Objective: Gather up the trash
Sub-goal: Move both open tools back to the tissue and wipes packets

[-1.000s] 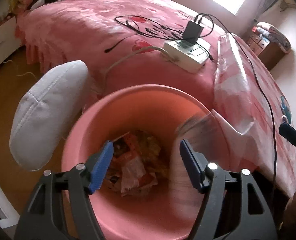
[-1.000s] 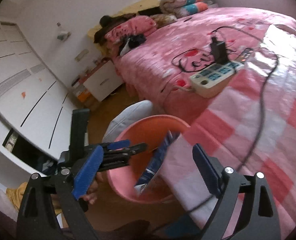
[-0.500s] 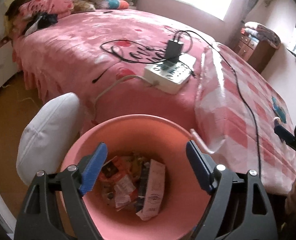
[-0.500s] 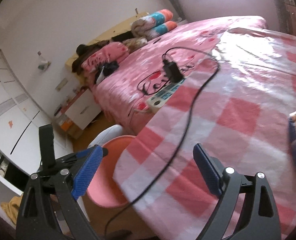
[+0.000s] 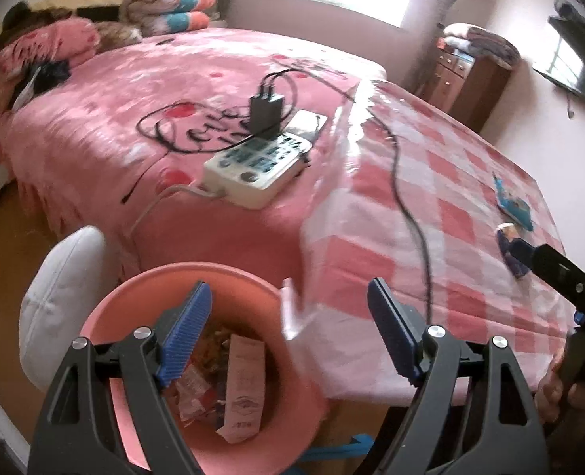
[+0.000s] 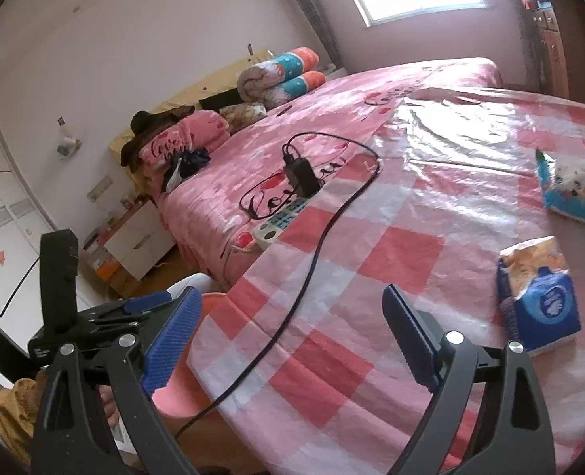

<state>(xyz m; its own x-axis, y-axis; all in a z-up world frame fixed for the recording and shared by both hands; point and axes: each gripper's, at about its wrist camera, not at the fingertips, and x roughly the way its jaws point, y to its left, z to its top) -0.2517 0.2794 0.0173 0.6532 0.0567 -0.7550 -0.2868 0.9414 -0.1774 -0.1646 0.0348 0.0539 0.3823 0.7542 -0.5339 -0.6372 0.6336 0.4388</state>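
Trash sits in two places: wrappers and a pale carton already lie in the pink bin (image 5: 197, 360) on the floor, while a torn blue snack pack (image 6: 538, 297) and a flat blue wrapper (image 6: 573, 194) wait on the table (image 6: 391, 249), both on the far side of it from the bin. The bin is tucked against the table's near edge, apparently so that litter can be dropped straight off the checked cloth into it. Above the bin hangs the left tool (image 5: 288, 340), its blue pads apart after widening in the last moment, with nothing between them, which suggests that its load has gone in. The right tool (image 6: 288, 340) points across the table toward the snack pack, pads likewise apart and empty, and looks set to make the next pick. Between the bin and that pack, a black cable (image 6: 324, 237) trails over the cloth and off the table's edge beside the bin; a careless sweep could snag it. The cable runs back to a charger (image 5: 266, 109) plugged into a white power strip (image 5: 261, 170), which rests on the pink bed (image 5: 134, 91) beyond the bin. A white cushion (image 5: 59, 301) stands just beside the bin, away from the table, and bedding is piled at the bed's head.
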